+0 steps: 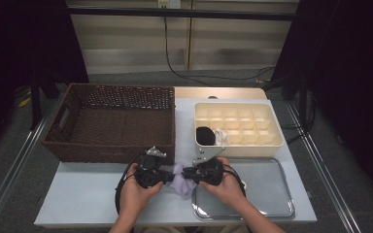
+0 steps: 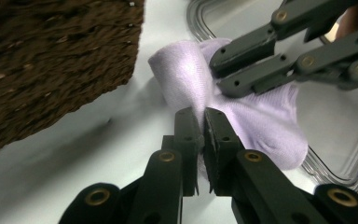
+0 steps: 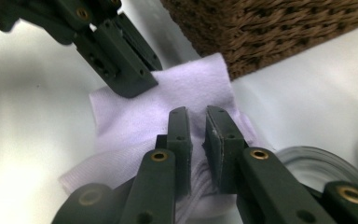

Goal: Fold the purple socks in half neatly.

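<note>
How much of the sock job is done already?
Two rolled bundles, black and white, already sit in the compartment box. In hand now: the left gripper and right gripper both pinch the lilac sock on the table. It probably has yet to be rolled and put in the box.

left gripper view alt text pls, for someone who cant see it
The left gripper's two black jaws pinch a fold of a pale lilac knitted sock lying on the white table. The right gripper grips the sock from the upper right, between a brown wicker basket and a metal tray.
</note>
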`<state>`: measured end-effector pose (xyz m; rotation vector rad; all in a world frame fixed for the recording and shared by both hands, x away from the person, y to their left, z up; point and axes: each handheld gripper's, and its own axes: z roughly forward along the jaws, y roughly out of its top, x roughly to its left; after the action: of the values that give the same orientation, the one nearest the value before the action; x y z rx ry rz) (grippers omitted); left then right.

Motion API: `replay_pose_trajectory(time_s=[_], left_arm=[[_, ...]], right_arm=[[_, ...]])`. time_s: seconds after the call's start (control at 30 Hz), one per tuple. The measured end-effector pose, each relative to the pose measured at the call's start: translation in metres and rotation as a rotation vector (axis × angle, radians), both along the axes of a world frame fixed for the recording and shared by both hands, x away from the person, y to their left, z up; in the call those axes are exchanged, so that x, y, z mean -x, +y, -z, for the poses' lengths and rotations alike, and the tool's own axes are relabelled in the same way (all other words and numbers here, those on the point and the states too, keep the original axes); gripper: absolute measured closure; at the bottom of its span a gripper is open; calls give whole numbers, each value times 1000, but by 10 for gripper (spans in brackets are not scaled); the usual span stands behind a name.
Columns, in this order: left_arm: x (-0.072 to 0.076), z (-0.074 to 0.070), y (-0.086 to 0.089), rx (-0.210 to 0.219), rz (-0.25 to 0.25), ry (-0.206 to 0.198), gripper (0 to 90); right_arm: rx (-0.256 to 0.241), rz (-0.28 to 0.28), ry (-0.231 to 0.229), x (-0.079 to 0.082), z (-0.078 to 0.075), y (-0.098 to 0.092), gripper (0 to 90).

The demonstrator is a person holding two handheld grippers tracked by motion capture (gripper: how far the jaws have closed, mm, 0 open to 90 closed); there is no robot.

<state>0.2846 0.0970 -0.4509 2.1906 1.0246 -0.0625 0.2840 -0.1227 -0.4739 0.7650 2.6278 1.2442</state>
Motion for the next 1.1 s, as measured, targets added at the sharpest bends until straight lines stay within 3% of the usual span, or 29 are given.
replay_pose_trajectory(time_s=[0.37, 0.43, 0.6, 0.7, 0.83, 0.97, 1.1], left_arm=[[-2, -1, 19, 18, -60, -7, 796], [-2, 0, 22, -11, -68, -17, 807], [-3, 8, 20, -19, -55, 7, 836], [-3, 9, 17, -36, -42, 4, 845], [-3, 10, 17, -41, -52, 0, 845], [-3, 10, 17, -40, -50, -5, 844], [-3, 11, 16, -42, -54, -6, 848]], right_arm=[[-14, -3, 4, -2, 3, 0, 806], [-15, 0, 2, -2, 3, 0, 807], [-19, -2, 2, -2, 3, 0, 808], [-40, 1, 10, -1, 1, -2, 808], [-43, 8, -13, 0, -6, -10, 811], [-56, -2, 14, 4, -12, -19, 865], [-26, -30, 27, 10, -11, -18, 894]])
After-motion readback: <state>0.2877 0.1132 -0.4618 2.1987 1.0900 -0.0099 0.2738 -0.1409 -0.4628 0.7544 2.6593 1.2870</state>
